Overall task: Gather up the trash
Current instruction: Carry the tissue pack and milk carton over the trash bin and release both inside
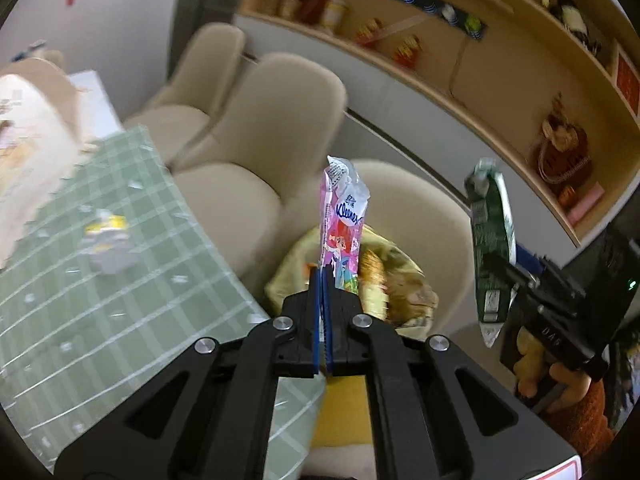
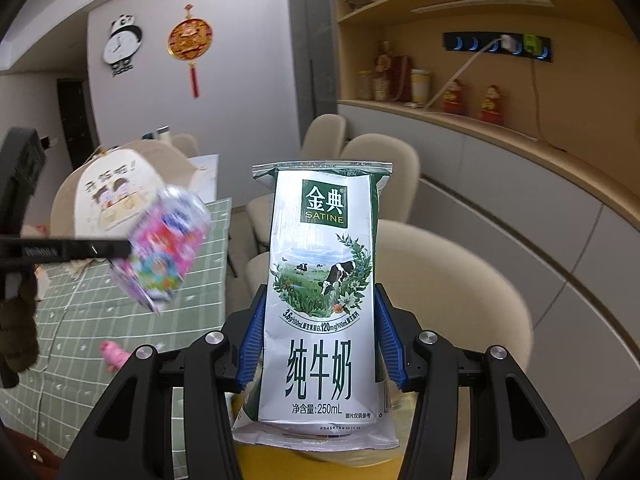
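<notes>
My left gripper (image 1: 322, 280) is shut on a pink tissue-pack wrapper (image 1: 343, 224) that stands up from its blue pads. The same wrapper (image 2: 160, 252) shows blurred at the left of the right wrist view, at the tip of the left gripper (image 2: 120, 249). My right gripper (image 2: 320, 344) is shut on a silver and green milk carton (image 2: 322, 300), upright between its blue pads (image 2: 252, 344). In the left wrist view that carton (image 1: 490, 240) hangs at the right, held by the right gripper (image 1: 502, 270). A yellow trash bag (image 1: 384, 280) holding wrappers lies open below, on a beige chair.
A table with a green checked cloth (image 1: 100, 280) lies to the left, with a crumpled yellow and white wrapper (image 1: 108, 240) and small scraps on it. A pink scrap (image 2: 114, 354) lies on the cloth. Beige chairs (image 1: 280, 100) line the table. Wall shelves (image 1: 460, 60) stand behind.
</notes>
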Tool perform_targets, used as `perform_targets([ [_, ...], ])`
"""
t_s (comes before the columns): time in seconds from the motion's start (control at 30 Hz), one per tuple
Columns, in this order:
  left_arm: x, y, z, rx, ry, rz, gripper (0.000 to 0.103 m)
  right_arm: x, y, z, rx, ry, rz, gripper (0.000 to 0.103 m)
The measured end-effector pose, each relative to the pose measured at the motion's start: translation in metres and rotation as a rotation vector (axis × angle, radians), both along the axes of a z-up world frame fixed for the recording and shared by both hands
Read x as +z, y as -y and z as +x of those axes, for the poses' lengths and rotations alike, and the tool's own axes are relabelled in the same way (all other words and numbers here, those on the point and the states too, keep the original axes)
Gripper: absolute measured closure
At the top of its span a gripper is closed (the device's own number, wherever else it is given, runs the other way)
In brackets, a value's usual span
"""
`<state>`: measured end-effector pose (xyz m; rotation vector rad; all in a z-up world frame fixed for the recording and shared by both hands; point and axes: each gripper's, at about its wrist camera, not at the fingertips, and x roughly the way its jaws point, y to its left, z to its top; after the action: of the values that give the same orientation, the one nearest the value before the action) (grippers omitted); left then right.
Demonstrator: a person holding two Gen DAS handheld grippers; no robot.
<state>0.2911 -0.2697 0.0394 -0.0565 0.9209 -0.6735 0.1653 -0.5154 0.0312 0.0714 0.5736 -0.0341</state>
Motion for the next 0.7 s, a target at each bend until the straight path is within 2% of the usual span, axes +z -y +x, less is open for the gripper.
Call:
perform_targets([
  [0.23, -0.050, 0.087, 0.023, -0.112, -0.128, 0.032, 0.102, -0.001, 0.040, -0.003, -0.059, 0.000, -0.012, 0.056],
  [0.37, -0.080, 0.114, 0.037, -0.118, -0.167, 0.103, 0.102, -0.009, 0.057, -0.003, -0.087, -0.012, 0.015, 0.056],
  [0.4, -0.090, 0.117, 0.040, -0.104, -0.187, 0.126, 0.099, -0.012, 0.062, -0.001, -0.092, -0.016, 0.027, 0.056],
  [0.5, -0.105, 0.116, 0.044, -0.084, -0.231, 0.140, 0.079, -0.019, 0.065, 0.004, -0.088, -0.028, 0.050, 0.056],
  [0.6, -0.104, 0.106, 0.040, -0.065, -0.226, 0.143, 0.076, -0.028, 0.065, 0.018, -0.054, -0.050, 0.070, 0.056],
  [0.7, -0.089, 0.090, 0.031, -0.026, -0.180, 0.127, 0.068, -0.038, 0.060, 0.041, 0.003, -0.076, 0.080, 0.056],
])
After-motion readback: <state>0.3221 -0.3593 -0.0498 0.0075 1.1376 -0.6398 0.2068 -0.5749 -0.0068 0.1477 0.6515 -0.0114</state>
